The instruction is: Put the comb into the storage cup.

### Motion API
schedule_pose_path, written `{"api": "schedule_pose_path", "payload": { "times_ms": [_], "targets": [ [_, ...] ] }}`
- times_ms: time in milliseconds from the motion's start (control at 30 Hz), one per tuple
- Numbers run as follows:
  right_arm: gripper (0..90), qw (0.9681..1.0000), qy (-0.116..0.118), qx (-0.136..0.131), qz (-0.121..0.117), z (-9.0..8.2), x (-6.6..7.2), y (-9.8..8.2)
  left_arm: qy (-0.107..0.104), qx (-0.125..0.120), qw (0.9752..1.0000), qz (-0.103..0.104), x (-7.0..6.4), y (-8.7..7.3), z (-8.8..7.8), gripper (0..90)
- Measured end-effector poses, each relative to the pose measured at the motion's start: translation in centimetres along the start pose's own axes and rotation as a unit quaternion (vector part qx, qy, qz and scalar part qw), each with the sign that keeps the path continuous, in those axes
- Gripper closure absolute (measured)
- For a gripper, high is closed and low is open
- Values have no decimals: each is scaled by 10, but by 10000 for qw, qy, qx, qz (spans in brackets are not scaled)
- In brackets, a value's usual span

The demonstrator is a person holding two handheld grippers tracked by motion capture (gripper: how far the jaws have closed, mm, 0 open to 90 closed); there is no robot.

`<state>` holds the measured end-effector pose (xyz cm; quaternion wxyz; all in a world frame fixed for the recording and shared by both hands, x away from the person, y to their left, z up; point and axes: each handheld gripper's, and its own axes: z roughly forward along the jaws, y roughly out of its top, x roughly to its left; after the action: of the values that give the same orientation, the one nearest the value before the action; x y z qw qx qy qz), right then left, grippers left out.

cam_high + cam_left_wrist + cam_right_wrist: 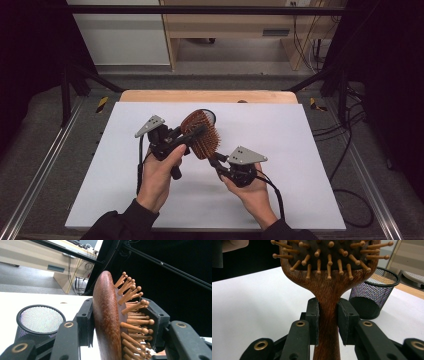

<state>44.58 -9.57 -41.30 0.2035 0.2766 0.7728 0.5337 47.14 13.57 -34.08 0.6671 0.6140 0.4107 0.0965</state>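
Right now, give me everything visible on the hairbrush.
The hairbrush is reddish-brown wood with an oval paddle head, a dark pad and round-tipped wooden pins. It is held up above the white table. The left claw pinches its head, back against pins; the right claw clamps its handle neck.

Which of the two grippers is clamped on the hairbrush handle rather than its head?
The right gripper: its pads squeeze the narrow handle of the hairbrush. The left gripper grips the head instead, one pad on the smooth back, one on the bristles.
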Motion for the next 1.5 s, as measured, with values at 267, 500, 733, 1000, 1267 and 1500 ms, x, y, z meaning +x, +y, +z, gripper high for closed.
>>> {"api": "schedule_pose_path", "payload": {
  "times_ms": [267, 500, 733, 1000, 1267, 1500],
  "targets": [
    [724, 10000, -10, -17, -6, 0, 1, 0, -26, -46, 10000, 76, -4, -1, 0, 507],
    [723, 10000, 13, -15, 10, 1, 0, -1, -59, -47, 9999, 76, -5, -1, 0, 512],
    [718, 10000, 52, -27, 73, 2, 0, -2, -64, -28, 9999, 94, -5, -1, 0, 513],
    [392, 9992, -20, 141, 367, 5, -3, -4, -8, -80, 9999, 129, -3, -1, 1, 513],
    [293, 9983, -193, 199, 504, -9, -13, -6, 57, -204, 9996, 184, -2, 6, -6, 513],
    [213, 9956, -232, 40, 912, -27, -32, -15, 156, -347, 9990, 243, 0, 19, -13, 512]
  ]
}}
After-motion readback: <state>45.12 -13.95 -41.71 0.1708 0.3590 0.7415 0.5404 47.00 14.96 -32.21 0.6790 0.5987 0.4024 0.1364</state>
